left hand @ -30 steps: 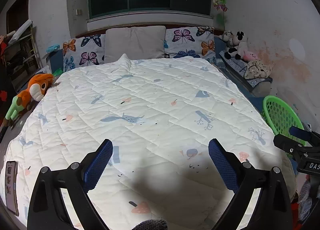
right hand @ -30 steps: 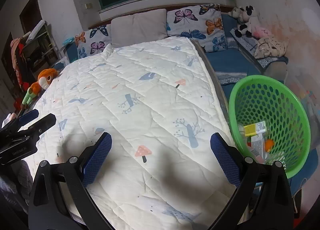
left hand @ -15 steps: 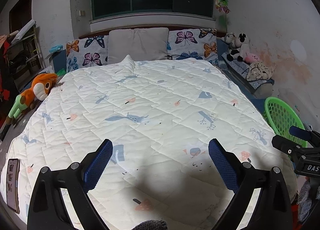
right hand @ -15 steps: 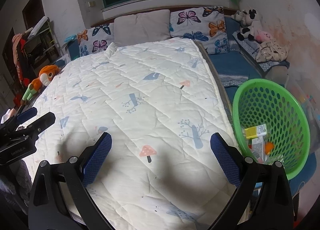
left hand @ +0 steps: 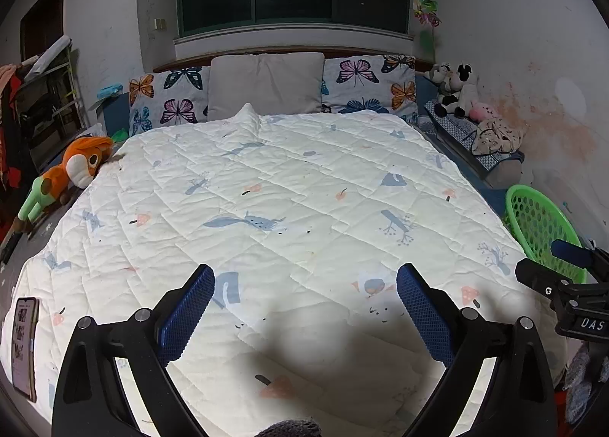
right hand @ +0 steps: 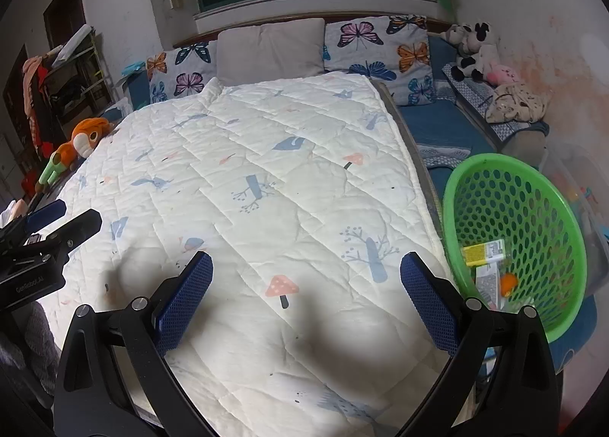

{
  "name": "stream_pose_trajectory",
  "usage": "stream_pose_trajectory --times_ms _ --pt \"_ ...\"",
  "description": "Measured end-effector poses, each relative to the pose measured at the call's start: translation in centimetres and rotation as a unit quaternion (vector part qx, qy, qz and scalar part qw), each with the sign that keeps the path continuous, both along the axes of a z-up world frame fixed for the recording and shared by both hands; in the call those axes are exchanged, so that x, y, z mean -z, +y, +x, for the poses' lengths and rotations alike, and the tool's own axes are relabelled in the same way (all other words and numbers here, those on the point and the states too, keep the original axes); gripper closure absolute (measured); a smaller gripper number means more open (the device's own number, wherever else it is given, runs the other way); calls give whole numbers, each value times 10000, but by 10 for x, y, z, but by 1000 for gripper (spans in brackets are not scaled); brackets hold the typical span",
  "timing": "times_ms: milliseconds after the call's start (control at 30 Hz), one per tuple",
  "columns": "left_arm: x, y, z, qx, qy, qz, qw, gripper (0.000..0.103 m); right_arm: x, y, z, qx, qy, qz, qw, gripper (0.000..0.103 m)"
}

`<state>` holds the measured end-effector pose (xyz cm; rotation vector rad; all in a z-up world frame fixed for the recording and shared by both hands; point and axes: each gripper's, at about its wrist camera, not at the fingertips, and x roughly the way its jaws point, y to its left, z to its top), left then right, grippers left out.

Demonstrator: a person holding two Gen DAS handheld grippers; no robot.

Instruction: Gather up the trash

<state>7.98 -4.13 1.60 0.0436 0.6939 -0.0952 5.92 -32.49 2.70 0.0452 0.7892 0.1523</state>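
A green perforated basket (right hand: 533, 185) stands on the floor right of the bed, tilted toward me, with a yellow packet (right hand: 483, 252), a white wrapper (right hand: 488, 283) and an orange scrap (right hand: 508, 280) inside. It also shows in the left wrist view (left hand: 533, 216). My left gripper (left hand: 304, 284) is open and empty above the foot of the white quilt (left hand: 285, 189). My right gripper (right hand: 306, 277) is open and empty above the quilt's right side (right hand: 266, 170), the basket just beyond its right finger. No loose trash shows on the quilt.
Butterfly pillows (left hand: 365, 83) and a grey pillow (left hand: 264, 85) line the headboard. An orange plush toy (left hand: 76, 166) lies at the bed's left edge, a phone (left hand: 23, 345) at the near left corner. Plush animals (left hand: 456, 90) sit on a blue bench on the right.
Both grippers have drawn back and risen slightly, so the bed and basket sit a little farther off. Both stay open and empty.
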Motion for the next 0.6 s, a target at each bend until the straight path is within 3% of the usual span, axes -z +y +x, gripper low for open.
stream_pose_trajectory --times_ms 600 --pt "3 -1 -3 -97 -60 57 9999 10 5 7 0 -81 33 -8 10000 5"
